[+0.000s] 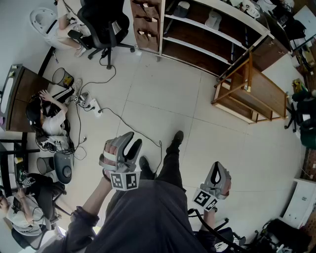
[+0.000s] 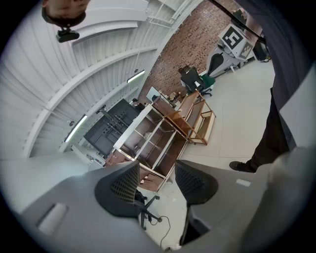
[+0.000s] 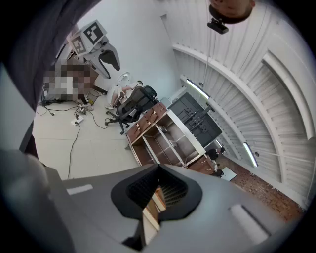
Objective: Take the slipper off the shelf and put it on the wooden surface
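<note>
A white-framed shelf [image 1: 217,37] with dark wooden boards stands at the far side of the room. A grey slipper [image 1: 213,20] lies on an upper board and a second one [image 1: 182,8] further left. To the right stands a low wooden stand [image 1: 261,89] with a plank top. My left gripper [image 1: 129,143] is held in front of my body, far from the shelf, open and empty. In the left gripper view the gripper [image 2: 157,180] looks towards the shelf [image 2: 153,136] and stand [image 2: 195,118]. My right gripper [image 1: 217,173] [image 3: 158,173] is shut on nothing, fingertips touching.
A black office chair [image 1: 101,24] stands left of the shelf. People sit at desks along the left, with a wire bin [image 1: 62,77], a power strip [image 1: 91,105] and cables trailing over the tiled floor. My own leg and shoe [image 1: 175,141] are ahead of me.
</note>
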The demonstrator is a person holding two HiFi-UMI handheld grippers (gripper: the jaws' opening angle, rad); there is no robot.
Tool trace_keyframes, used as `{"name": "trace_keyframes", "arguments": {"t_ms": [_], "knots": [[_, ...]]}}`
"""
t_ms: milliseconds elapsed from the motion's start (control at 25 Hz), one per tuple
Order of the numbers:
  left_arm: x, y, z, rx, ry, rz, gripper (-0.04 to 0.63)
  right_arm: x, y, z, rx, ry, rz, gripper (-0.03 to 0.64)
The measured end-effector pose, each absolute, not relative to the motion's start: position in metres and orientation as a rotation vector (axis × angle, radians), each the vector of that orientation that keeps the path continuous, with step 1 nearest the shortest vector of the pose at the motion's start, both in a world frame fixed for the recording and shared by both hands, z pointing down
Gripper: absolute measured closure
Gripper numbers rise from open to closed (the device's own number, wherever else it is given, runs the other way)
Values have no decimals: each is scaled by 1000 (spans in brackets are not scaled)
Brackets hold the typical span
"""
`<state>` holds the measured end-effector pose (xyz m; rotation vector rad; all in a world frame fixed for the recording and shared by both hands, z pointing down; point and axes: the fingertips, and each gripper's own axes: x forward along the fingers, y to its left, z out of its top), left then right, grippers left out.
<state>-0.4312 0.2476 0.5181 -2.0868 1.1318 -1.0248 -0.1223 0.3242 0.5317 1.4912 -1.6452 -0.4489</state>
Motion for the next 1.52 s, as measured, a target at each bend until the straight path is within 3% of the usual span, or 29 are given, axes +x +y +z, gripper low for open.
{"name": "trace_keyframes", "arguments": {"t_ms": [560,960,1200,1520], "knots": [[-276,-4,491,-1977,1167,-1071,354,0,87,507,1483,-1744,-538,612],[-216,-175,522,-1954,1051,-1093,343,17,-34,523,1453,-1755,-501,583],[-247,-337,583,-1912,1073,-1194,325,22,-124,543,1425,-1694,-430,583],[-297,-546,700,-1746,912,-1463,217,45,-222,523,1454,-1545,-336,583]]}}
